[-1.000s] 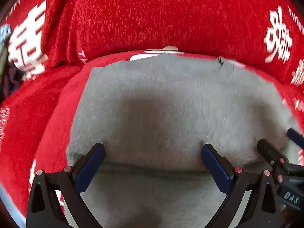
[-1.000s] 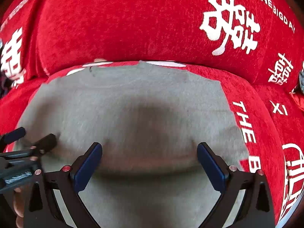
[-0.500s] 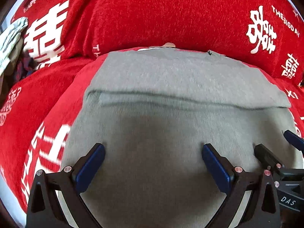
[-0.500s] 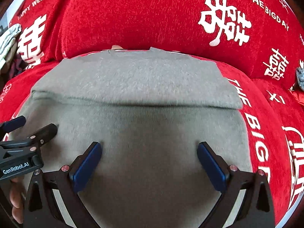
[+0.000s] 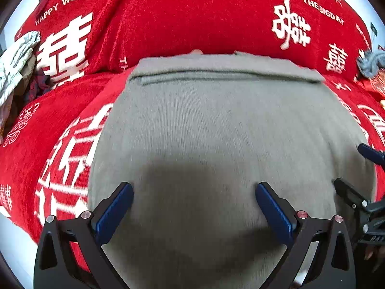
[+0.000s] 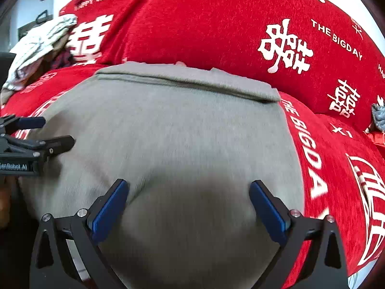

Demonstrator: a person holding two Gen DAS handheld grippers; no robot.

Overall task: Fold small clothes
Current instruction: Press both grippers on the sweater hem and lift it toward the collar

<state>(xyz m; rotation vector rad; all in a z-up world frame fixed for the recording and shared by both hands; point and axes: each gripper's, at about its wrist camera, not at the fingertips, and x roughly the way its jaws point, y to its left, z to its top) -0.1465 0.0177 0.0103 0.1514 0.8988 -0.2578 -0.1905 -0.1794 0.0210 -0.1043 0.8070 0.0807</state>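
Observation:
A grey knitted garment (image 5: 216, 125) lies flat on a red sofa seat, with a folded band along its far edge (image 5: 223, 72). It also shows in the right wrist view (image 6: 173, 125). My left gripper (image 5: 193, 207) is open and empty above the garment's near left part. My right gripper (image 6: 189, 202) is open and empty above its near right part. Each gripper shows at the side of the other's view: the right one (image 5: 356, 175), the left one (image 6: 41, 132).
The red sofa cover (image 5: 192, 19) with white lettering rises as a backrest behind the garment. A pile of light clothes (image 5: 16, 57) sits at the far left. A grey-blue item (image 5: 370, 62) lies at the far right.
Both grippers have pulled back and up from the garment's far edge. The folded band now lies farther away and more of the sofa shows.

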